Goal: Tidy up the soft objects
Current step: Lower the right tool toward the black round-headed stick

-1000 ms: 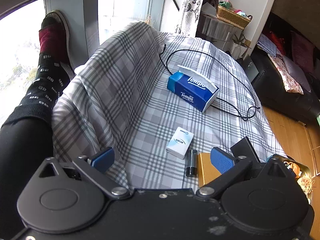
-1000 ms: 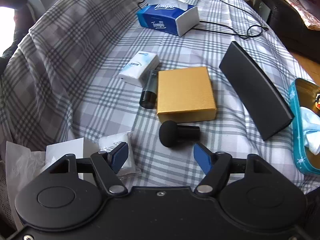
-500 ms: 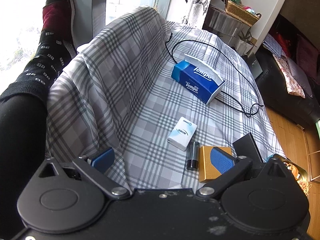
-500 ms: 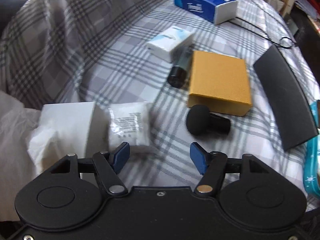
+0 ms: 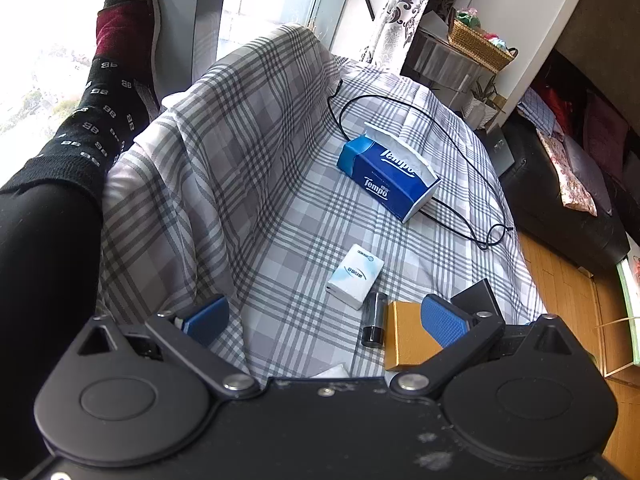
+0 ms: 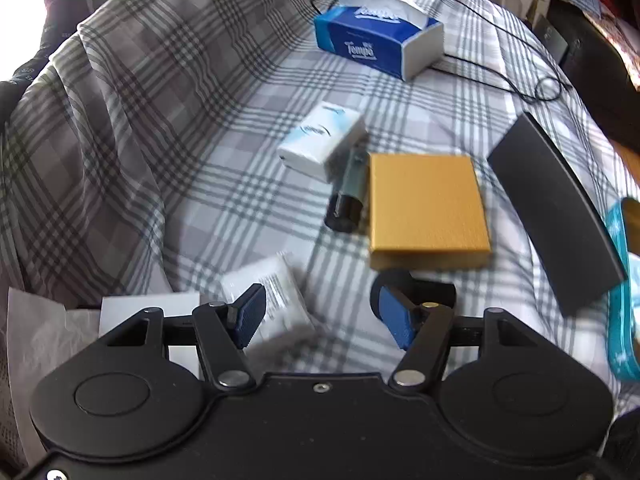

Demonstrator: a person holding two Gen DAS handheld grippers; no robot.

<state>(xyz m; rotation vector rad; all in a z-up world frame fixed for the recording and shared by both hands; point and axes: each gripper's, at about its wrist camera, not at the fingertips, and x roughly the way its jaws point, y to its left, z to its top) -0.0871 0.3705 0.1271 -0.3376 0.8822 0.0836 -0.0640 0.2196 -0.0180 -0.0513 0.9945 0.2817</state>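
In the right wrist view a clear-wrapped white tissue pack (image 6: 280,296) lies on the plaid cloth (image 6: 200,184), partly behind the left finger of my right gripper (image 6: 320,308). That gripper is open just above the cloth; nothing is pressed between its pads. A small white-and-blue tissue pack (image 6: 320,140) and a blue Tempo tissue box (image 6: 376,46) lie farther back. My left gripper (image 5: 324,312) hovers open and empty over the cloth, well short of the small pack (image 5: 354,276) and the Tempo box (image 5: 386,178).
A gold box (image 6: 428,204), a black cylinder (image 6: 346,200), a black round-headed item (image 6: 416,288), a black curved slab (image 6: 556,216) and a teal tin (image 6: 620,300) lie to the right. A white box (image 6: 148,308) and paper (image 6: 40,320) sit left. A black cable (image 5: 460,152) loops behind; a person's leg (image 5: 80,132) is at left.
My right gripper has narrowed its jaws a little and shifted left and forward, so the wrapped pack now lies at its left finger. The left gripper has only rolled slightly.
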